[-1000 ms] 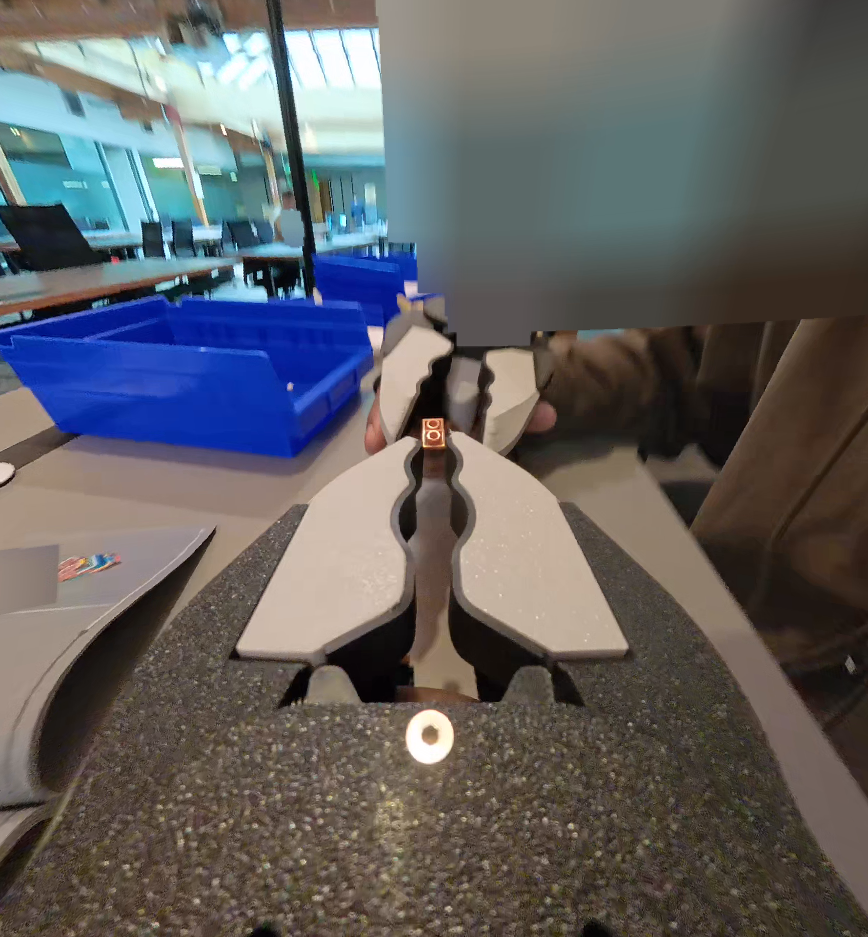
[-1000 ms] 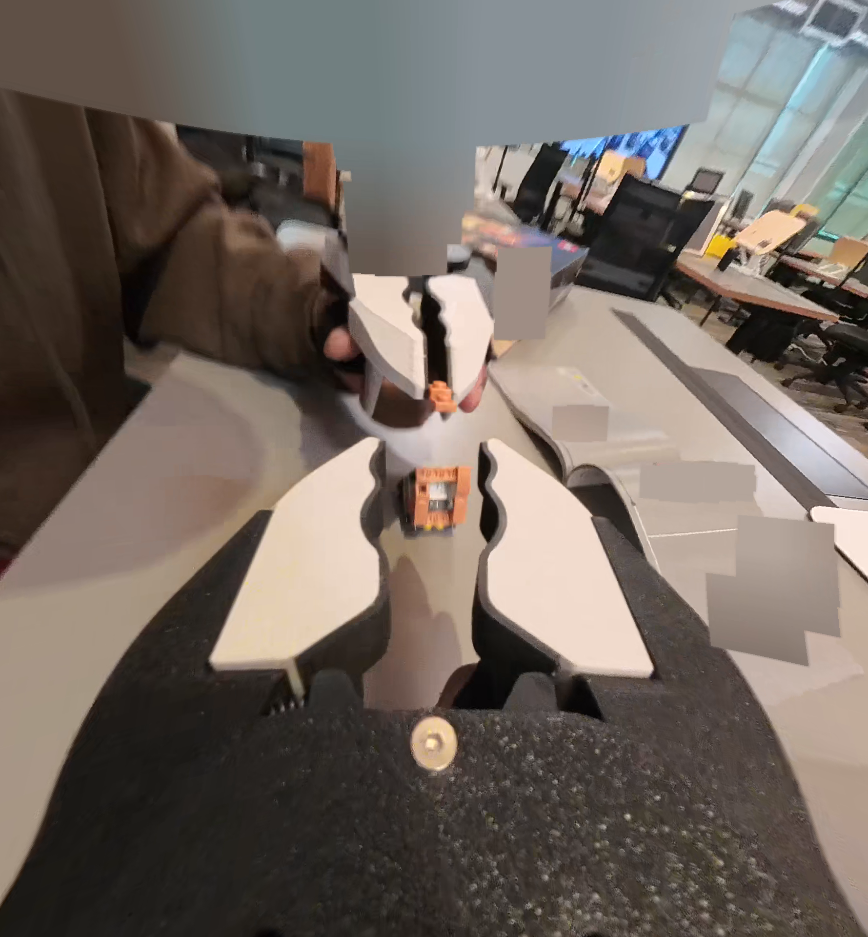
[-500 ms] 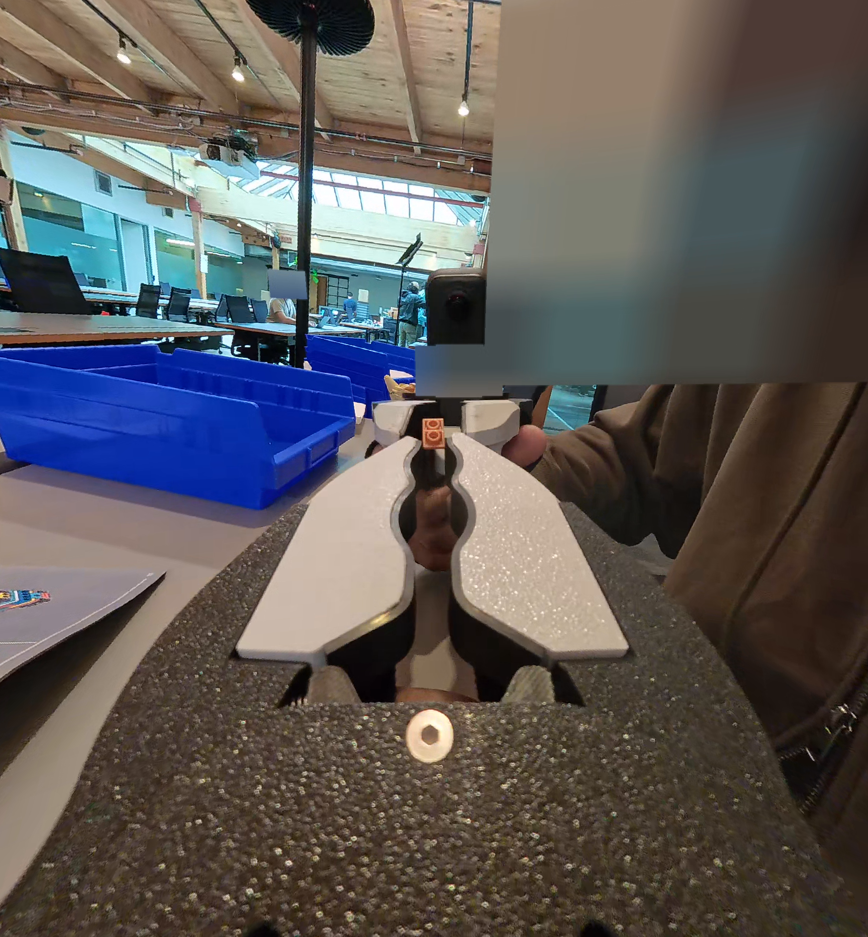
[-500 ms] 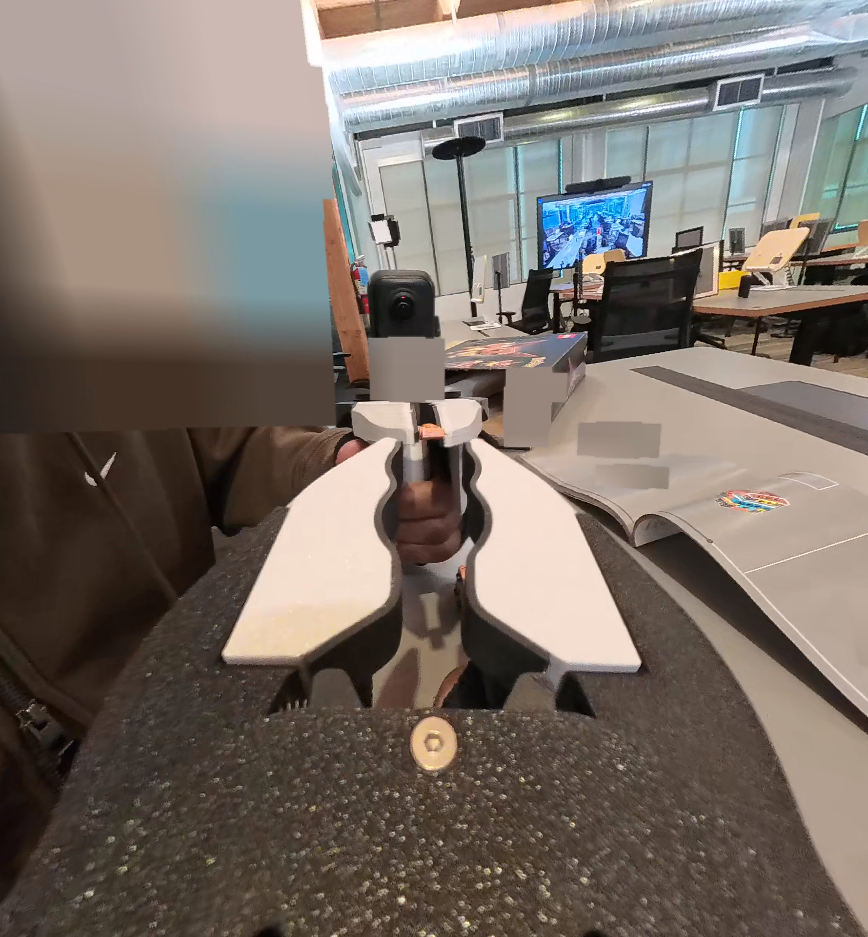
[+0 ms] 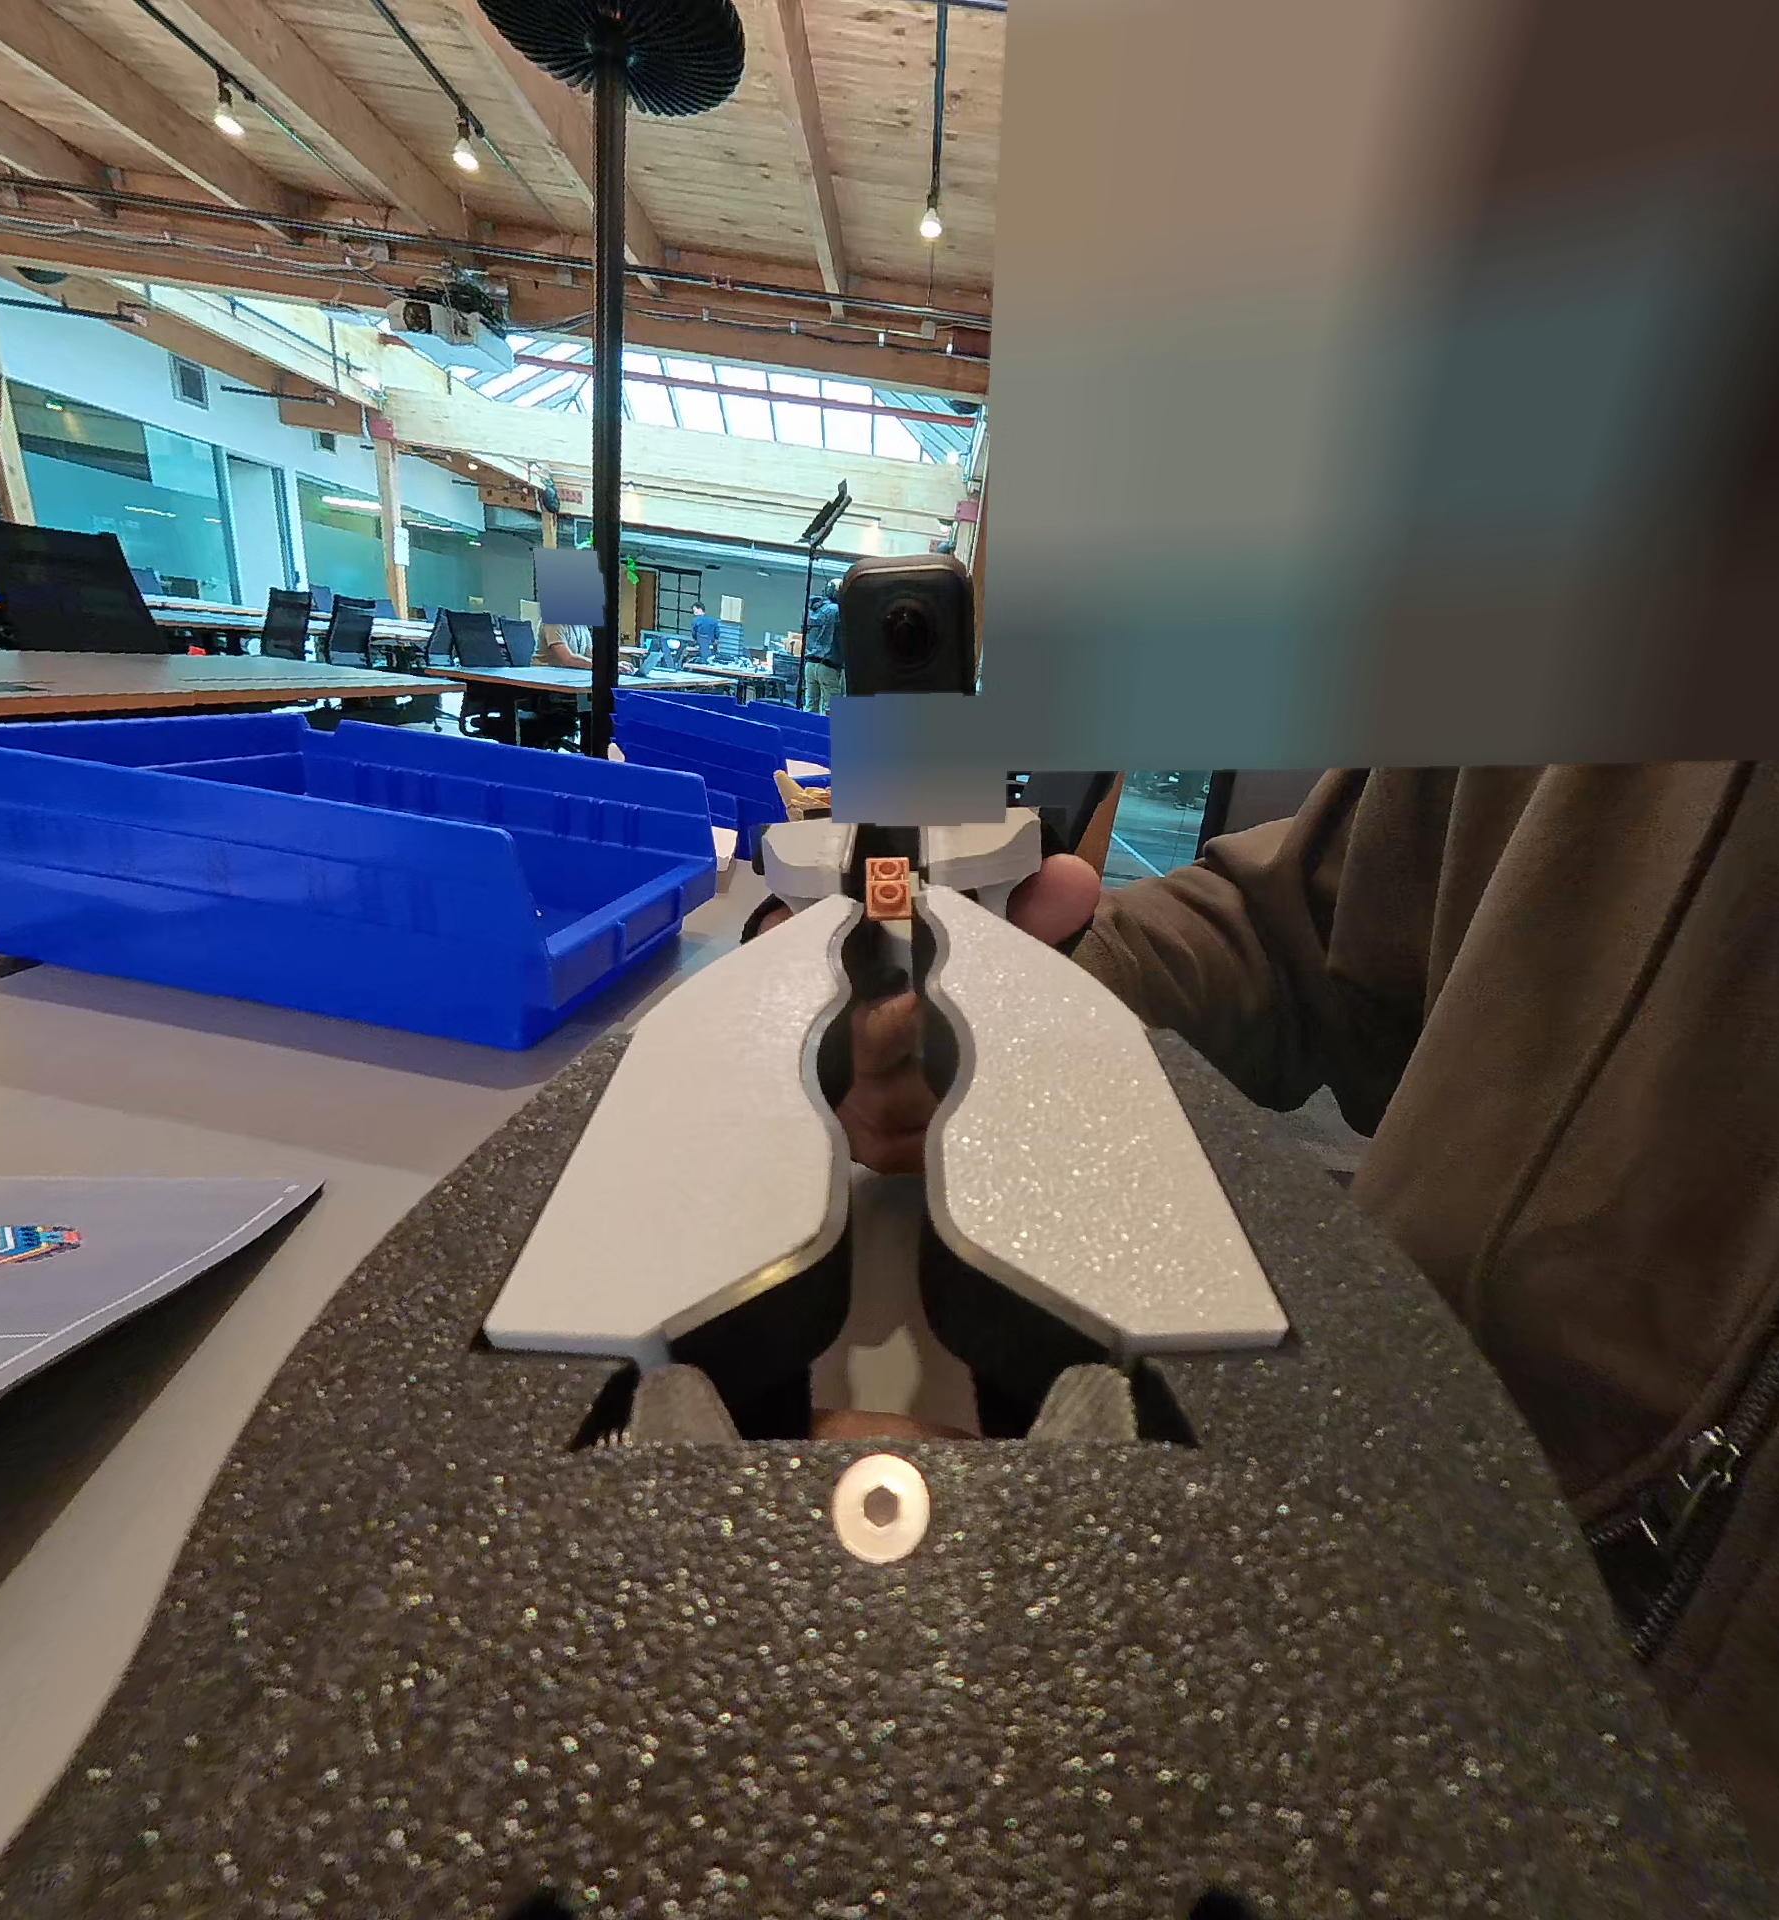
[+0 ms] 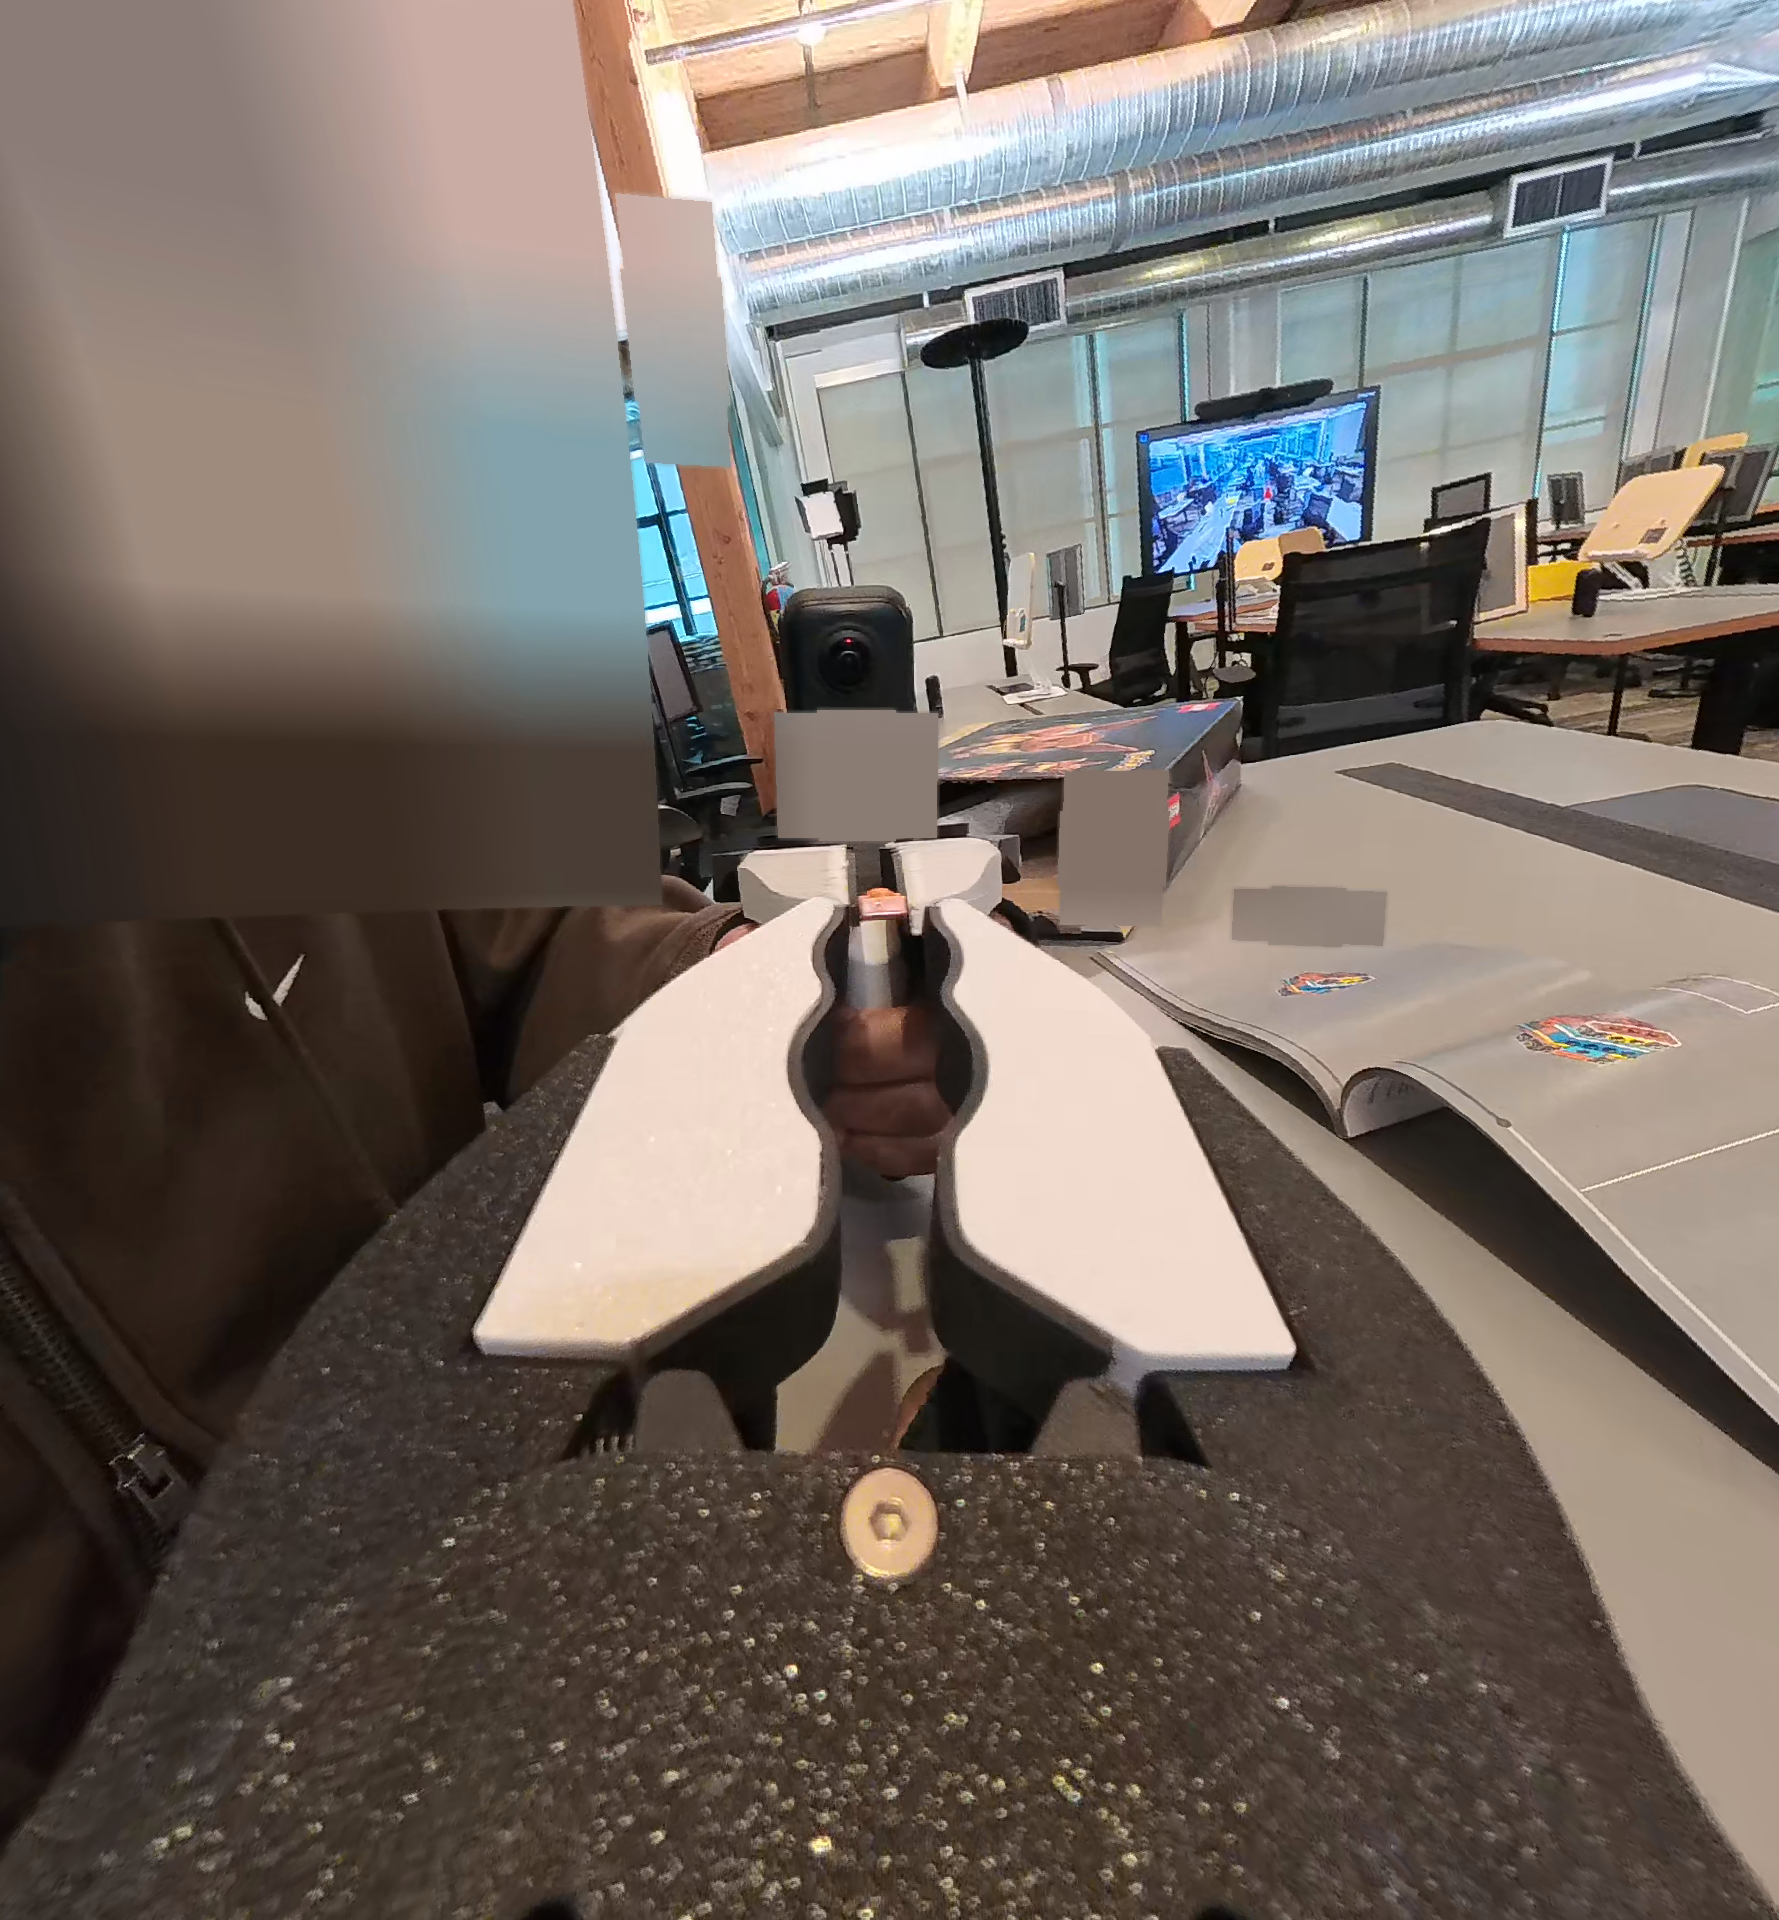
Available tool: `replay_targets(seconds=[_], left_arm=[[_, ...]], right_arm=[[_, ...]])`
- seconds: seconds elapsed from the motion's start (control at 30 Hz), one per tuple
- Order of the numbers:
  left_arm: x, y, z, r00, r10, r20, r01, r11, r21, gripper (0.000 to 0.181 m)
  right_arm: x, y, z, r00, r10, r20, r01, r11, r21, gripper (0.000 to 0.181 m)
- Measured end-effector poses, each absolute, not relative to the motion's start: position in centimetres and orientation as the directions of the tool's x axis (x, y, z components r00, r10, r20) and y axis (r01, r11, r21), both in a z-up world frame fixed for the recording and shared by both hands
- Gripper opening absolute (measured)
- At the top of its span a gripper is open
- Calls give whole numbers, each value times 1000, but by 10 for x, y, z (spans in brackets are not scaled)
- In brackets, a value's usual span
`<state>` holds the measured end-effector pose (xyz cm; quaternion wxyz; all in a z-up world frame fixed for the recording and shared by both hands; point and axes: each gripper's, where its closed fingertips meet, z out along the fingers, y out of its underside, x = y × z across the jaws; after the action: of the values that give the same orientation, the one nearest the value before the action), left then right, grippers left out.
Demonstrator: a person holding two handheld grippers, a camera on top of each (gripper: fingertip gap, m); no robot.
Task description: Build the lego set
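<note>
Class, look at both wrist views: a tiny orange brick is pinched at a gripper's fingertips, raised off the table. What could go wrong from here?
1. The left gripper pinches the small orange brick only at its very tips, so it may slip out or twist.
2. The right gripper faces it almost tip to tip; a nudge could knock the brick loose.
3. Held above the table, a dropped brick could bounce away.

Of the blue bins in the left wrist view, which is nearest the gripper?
The large blue bin on the table at left, its open front facing the camera. The other blue bins stand behind it, partly hidden, farther from the left gripper.
</note>
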<state>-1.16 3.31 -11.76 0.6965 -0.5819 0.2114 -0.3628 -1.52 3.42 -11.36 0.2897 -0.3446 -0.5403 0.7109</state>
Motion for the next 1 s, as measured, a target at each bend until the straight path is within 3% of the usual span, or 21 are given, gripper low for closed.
replay_targets(seconds=[0.5, 0.6, 0.77, 0.9, 1.0], left_arm=[[-10, 33, -121, 630, -764, 137, 240, 24, -970, 8], [-15, 33, -122, 648, -754, 109, 189, 20, -982, 19], [-40, 31, -155, 683, -730, 22, -109, -132, -985, 46], [-61, 28, -204, 713, -699, 56, -295, -372, -880, 51], [-61, 26, -231, 715, -696, 62, -371, -454, -810, 52]], right_arm=[[-13, 35, -116, -592, 790, -158, -38, -224, -974, 7], [-12, 35, -114, -597, 787, -157, -44, -227, -973, 7], [-13, 42, -117, -580, 800, -152, -29, -207, -978, 7], [-15, 45, -126, -561, 818, -128, 4, -152, -988, 7], [-19, 45, -137, -544, 833, -100, 49, -87, -995, 7]])
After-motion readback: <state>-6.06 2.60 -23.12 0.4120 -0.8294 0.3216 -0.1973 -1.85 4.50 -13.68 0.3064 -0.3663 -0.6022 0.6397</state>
